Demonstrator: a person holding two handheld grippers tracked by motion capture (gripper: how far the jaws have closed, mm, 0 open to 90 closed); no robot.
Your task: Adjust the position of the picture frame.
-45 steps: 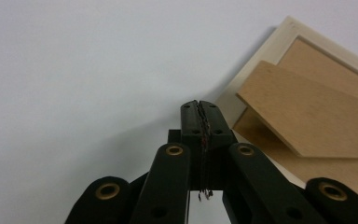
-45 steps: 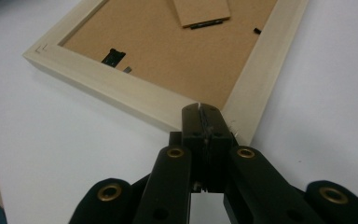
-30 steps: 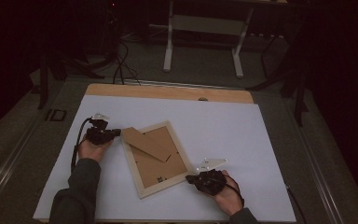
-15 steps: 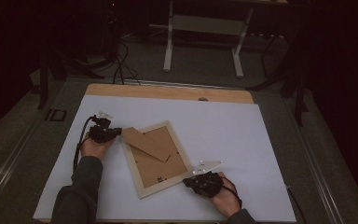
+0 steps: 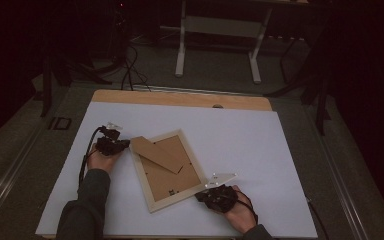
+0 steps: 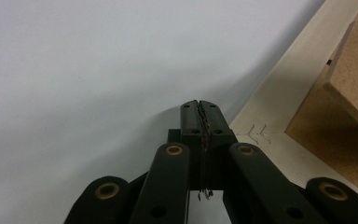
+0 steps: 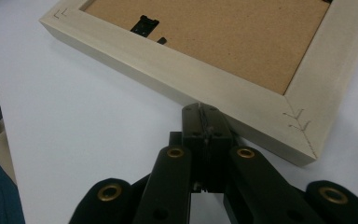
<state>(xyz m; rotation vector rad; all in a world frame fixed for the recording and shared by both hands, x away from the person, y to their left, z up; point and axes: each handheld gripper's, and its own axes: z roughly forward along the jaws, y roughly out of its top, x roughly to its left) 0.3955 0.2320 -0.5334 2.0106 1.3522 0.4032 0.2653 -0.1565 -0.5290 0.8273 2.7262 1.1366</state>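
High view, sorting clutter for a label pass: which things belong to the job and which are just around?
In the job:
picture frame, face down
left tool, shut
right tool, shut

Just around:
white sheet
metal stand
floor cables

Two black handheld grippers, the left gripper (image 5: pixel 121 145) and right gripper (image 5: pixel 203 196), each carry brass-coloured rivets on their linkage arms and ridged pads, a pale three-cornered plate on top and a dark trailing cable. The person wears what appears a dark grey-blue long-sleeved top.
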